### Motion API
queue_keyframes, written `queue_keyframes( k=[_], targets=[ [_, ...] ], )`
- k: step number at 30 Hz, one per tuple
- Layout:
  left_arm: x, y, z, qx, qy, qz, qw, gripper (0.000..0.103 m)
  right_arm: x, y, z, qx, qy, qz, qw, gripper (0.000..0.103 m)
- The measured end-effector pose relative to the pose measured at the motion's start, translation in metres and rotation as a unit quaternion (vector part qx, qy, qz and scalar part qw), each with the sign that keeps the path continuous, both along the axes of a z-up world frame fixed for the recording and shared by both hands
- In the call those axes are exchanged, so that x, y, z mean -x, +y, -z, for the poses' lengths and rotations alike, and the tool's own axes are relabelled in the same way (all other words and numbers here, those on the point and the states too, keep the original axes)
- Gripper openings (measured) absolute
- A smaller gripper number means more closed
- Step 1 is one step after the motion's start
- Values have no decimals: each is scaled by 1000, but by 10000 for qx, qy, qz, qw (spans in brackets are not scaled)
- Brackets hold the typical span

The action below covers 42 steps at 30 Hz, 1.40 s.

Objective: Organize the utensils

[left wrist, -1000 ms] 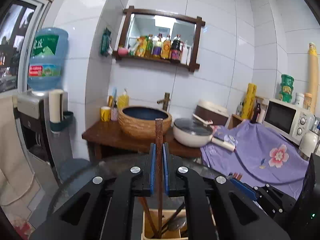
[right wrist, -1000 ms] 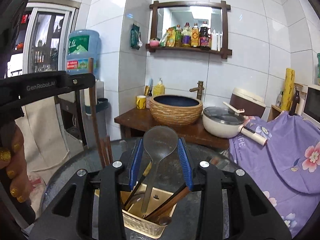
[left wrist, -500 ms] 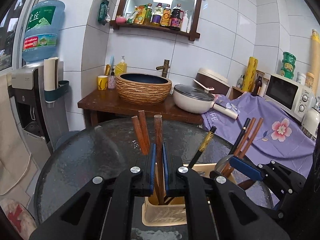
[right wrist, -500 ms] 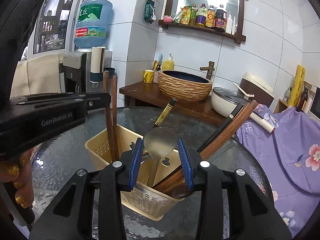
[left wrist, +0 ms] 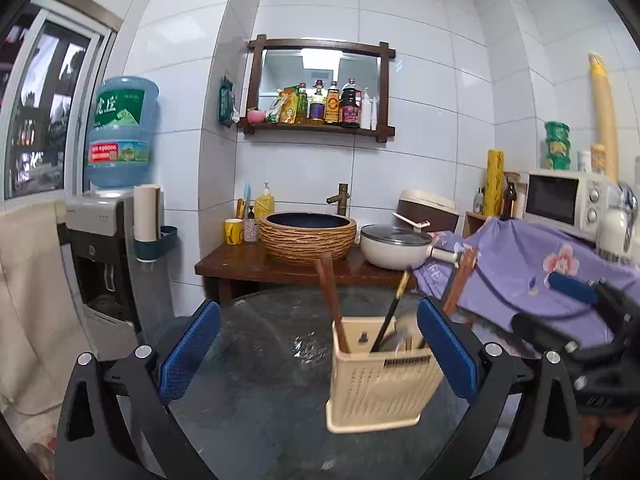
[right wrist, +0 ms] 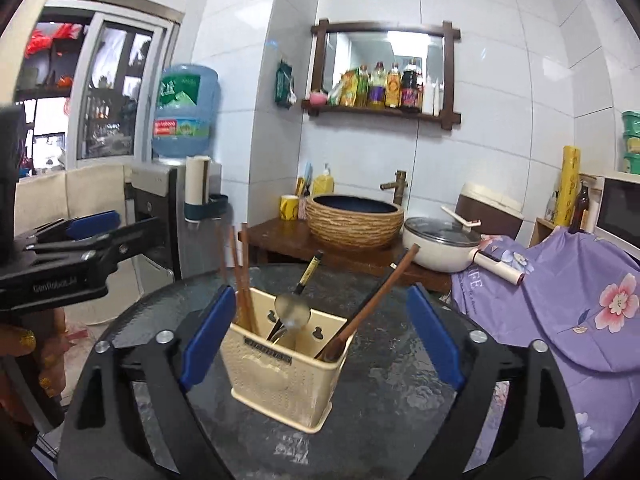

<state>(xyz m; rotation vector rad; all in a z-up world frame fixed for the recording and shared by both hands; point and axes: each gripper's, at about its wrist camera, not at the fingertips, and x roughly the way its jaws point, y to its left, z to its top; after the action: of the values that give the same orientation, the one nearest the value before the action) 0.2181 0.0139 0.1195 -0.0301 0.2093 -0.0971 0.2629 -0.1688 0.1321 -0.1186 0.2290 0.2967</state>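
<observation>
While my left gripper point(left wrist: 318, 346) looks out over the glass table point(left wrist: 260, 364), its jaws are spreading wide with nothing pinched; the cream utensil holder point(left wrist: 382, 384) stands off to the right just ahead of its right finger, brown chopsticks point(left wrist: 330, 300) upright inside so they stay sorted. Over on my right gripper point(right wrist: 320, 340), the jaws are opening too, the holder framed between the pads but untouched, and the spoon point(right wrist: 292, 314) leans bowl-up in the middle compartment, free of any grip.

left gripper point(left wrist: 318, 350) jaws opening, empty | utensil holder point(left wrist: 380, 376) on glass table point(left wrist: 260, 360)
</observation>
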Motion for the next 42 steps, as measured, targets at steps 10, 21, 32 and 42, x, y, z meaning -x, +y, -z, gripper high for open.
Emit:
queue_keyframes(
  k=[10,21,32,42],
  targets=[
    [104,10,69,69,150,65,9998,97,117,-27,57,-667,174,-110,9976,97],
    [169,18,88,404,241,296,9985,97,213,-28,102,-545,246,-503,9969,97],
    [189,11,82,366,57,272,9989,97,244,-34,91,-497,-2,-553,9972,97],
    [192,14,84,451,99,282,9985,97,240,-38,88,-563,42,-530,9970,97]
  ],
)
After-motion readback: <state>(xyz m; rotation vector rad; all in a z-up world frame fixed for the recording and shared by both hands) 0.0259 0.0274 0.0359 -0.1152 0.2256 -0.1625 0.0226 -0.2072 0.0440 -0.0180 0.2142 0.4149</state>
